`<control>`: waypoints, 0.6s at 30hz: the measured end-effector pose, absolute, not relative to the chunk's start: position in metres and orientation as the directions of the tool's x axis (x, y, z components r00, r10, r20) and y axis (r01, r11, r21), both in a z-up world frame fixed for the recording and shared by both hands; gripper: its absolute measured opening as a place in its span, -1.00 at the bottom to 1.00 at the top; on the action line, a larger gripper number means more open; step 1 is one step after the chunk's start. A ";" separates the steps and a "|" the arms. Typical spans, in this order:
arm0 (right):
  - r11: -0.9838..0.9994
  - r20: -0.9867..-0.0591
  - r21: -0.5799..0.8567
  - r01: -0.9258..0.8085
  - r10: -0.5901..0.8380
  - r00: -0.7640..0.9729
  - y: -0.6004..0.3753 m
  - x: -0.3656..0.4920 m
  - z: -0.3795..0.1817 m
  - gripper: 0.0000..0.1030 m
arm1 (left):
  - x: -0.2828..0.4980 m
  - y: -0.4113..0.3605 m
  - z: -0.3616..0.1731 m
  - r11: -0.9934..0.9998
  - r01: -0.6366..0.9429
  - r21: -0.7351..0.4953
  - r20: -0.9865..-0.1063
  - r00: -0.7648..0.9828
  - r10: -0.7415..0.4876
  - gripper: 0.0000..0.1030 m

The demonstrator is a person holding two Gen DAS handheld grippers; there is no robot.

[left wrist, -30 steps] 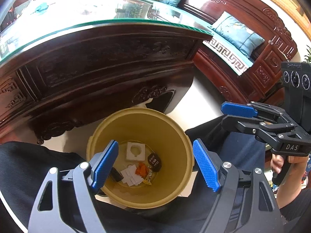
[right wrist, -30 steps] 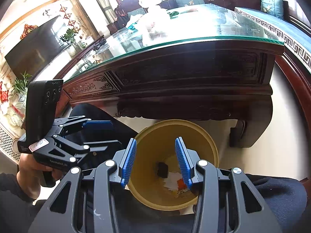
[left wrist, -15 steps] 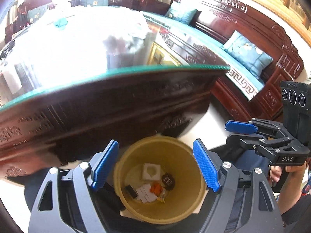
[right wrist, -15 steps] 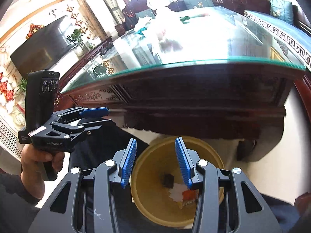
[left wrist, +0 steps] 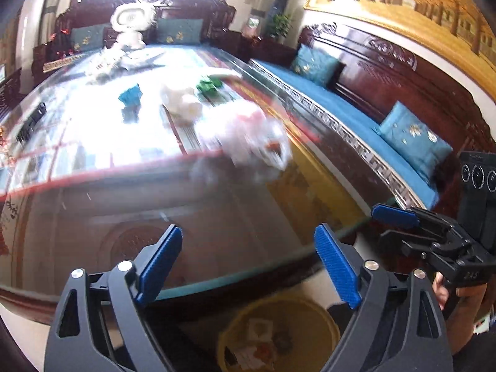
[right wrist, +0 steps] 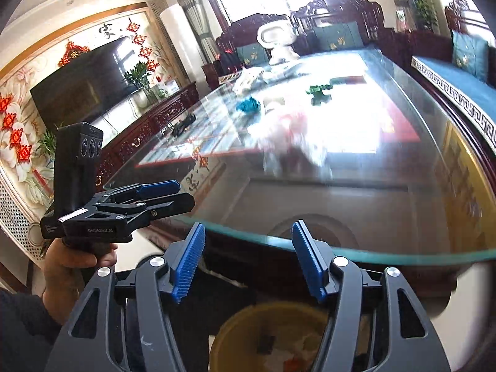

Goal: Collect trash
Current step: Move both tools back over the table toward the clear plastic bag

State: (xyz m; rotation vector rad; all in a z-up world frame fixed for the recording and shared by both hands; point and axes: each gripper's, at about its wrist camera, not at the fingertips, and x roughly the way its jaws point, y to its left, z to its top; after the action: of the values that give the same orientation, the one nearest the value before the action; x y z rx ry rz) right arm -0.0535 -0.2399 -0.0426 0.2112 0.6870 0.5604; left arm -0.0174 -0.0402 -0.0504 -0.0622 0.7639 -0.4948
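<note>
A yellow bin point(left wrist: 279, 334) with scraps in it stands on the floor below the table edge; it also shows in the right wrist view point(right wrist: 272, 338). On the glass table top point(left wrist: 93, 142) lie a crumpled white plastic wrapper point(left wrist: 254, 142), a white wad point(left wrist: 181, 104), a blue scrap point(left wrist: 130, 94) and a green scrap point(left wrist: 210, 85). My left gripper point(left wrist: 248, 263) is open and empty, above the near table edge. My right gripper point(right wrist: 248, 260) is open and empty too, and shows at the right of the left wrist view point(left wrist: 400, 217).
A dark carved sofa with blue cushions point(left wrist: 412, 136) runs along the right. A black remote point(left wrist: 31, 121) lies on the table's left. A white fan point(left wrist: 130, 21) stands at the far end. A TV point(right wrist: 77, 80) is on the left wall.
Both grippers have risen and tilted up from over the bin to the level of the table top. The table top now fills both views. Both stayed open.
</note>
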 end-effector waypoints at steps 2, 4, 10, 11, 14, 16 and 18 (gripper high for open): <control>0.835 -0.535 0.348 -0.427 0.550 0.641 -0.237 -0.037 -0.033 0.27 | -0.003 -0.036 -0.041 0.890 0.392 -0.233 -0.638 0.629 -0.444 0.81; 0.840 -0.529 0.325 -0.434 0.542 0.653 -0.233 -0.022 -0.025 0.31 | 0.009 -0.033 -0.034 0.894 0.381 -0.236 -0.629 0.641 -0.440 0.89; 0.847 -0.519 0.324 -0.421 0.532 0.669 -0.233 0.023 -0.020 0.43 | 0.044 -0.024 -0.027 0.906 0.335 -0.260 -0.627 0.655 -0.422 0.92; 0.849 -0.525 0.325 -0.417 0.529 0.667 -0.232 0.031 -0.020 0.43 | 0.050 -0.023 -0.028 0.908 0.328 -0.261 -0.631 0.653 -0.418 0.92; 0.847 -0.539 0.328 -0.419 0.532 0.653 -0.228 0.050 -0.023 0.43 | 0.067 -0.021 -0.032 0.912 0.318 -0.260 -0.644 0.646 -0.409 0.92; 0.844 -0.546 0.328 -0.424 0.535 0.644 -0.225 0.064 -0.025 0.43 | 0.077 -0.020 -0.035 0.913 0.315 -0.260 -0.648 0.644 -0.406 0.92; 0.842 -0.552 0.333 -0.424 0.538 0.637 -0.224 0.076 -0.028 0.43 | 0.086 -0.021 -0.037 0.914 0.310 -0.260 -0.653 0.641 -0.403 0.92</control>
State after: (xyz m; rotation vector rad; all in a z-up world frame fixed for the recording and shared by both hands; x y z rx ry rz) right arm 0.0757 -0.2240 -0.0281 0.1785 0.6872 0.5527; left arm 0.0861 -0.0207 -0.0373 -0.1280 0.7741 -0.4079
